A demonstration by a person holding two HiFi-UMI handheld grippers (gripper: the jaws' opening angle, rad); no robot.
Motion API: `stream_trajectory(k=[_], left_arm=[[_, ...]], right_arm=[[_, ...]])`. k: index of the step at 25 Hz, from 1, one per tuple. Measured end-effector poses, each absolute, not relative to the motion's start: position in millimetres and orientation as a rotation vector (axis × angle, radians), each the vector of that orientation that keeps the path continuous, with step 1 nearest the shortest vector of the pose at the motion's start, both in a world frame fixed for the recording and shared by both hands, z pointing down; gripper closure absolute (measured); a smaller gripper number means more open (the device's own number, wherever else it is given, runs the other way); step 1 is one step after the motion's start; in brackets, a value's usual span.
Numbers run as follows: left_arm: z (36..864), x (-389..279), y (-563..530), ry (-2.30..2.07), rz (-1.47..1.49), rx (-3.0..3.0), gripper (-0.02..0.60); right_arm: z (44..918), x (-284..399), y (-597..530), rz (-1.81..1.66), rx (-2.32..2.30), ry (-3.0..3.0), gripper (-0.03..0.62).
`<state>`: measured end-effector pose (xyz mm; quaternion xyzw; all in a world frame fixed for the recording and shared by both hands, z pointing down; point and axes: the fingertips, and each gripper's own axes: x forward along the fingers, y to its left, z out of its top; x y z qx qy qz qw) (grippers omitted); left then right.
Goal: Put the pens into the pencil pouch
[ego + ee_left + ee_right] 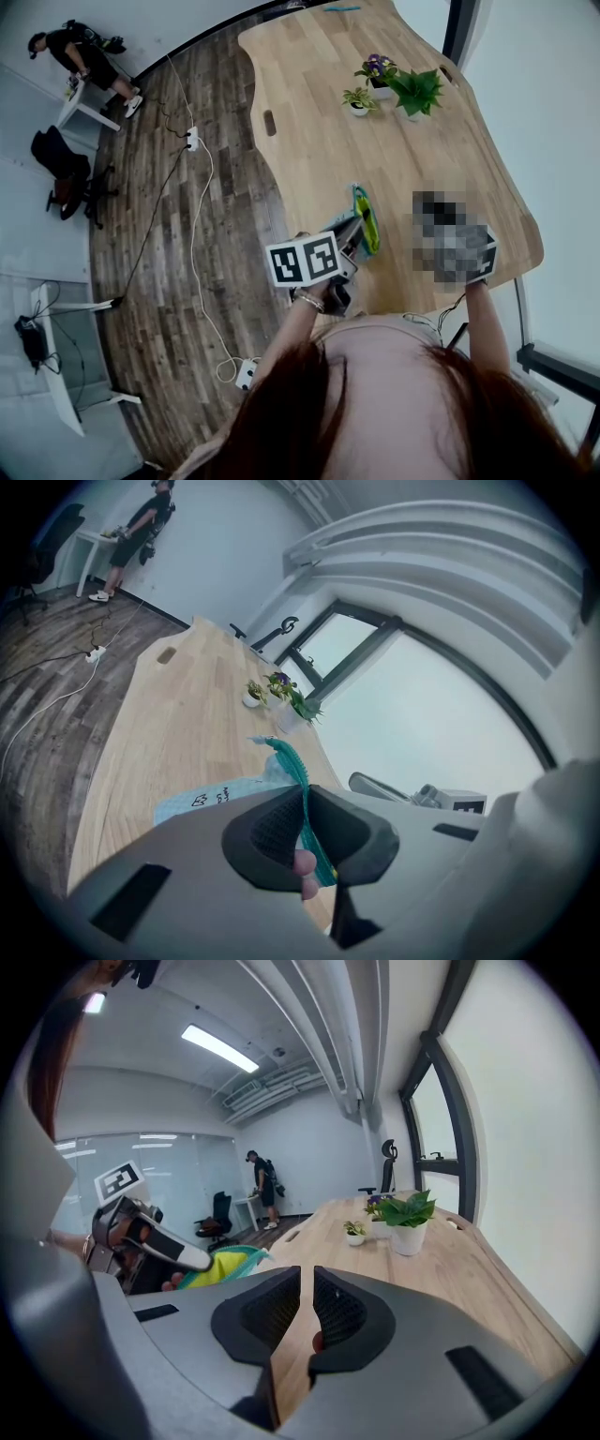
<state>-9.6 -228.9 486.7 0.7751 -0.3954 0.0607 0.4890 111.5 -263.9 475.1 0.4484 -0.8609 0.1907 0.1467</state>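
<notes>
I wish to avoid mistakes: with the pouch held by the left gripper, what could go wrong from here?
1. The left gripper pinches the pouch only by its thin zipper edge, so it may slip out. As it is near the table rim, it could drop to the floor.
2. The right gripper is empty and no pen is in view, so packing may stall.

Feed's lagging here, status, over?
Left gripper shut on pouch rim. Right gripper open, empty. No pens in view. Plants well clear.
</notes>
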Motion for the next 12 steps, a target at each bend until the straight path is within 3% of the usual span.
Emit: stream_trajectory(k=[12], left_arm=[[487.1,-9.8,-229.2,-0.951,0.163,1.888,0.566]], right_arm=[[535.0,132.7,-249.8,0.673,1.174,-2.265,0.556]])
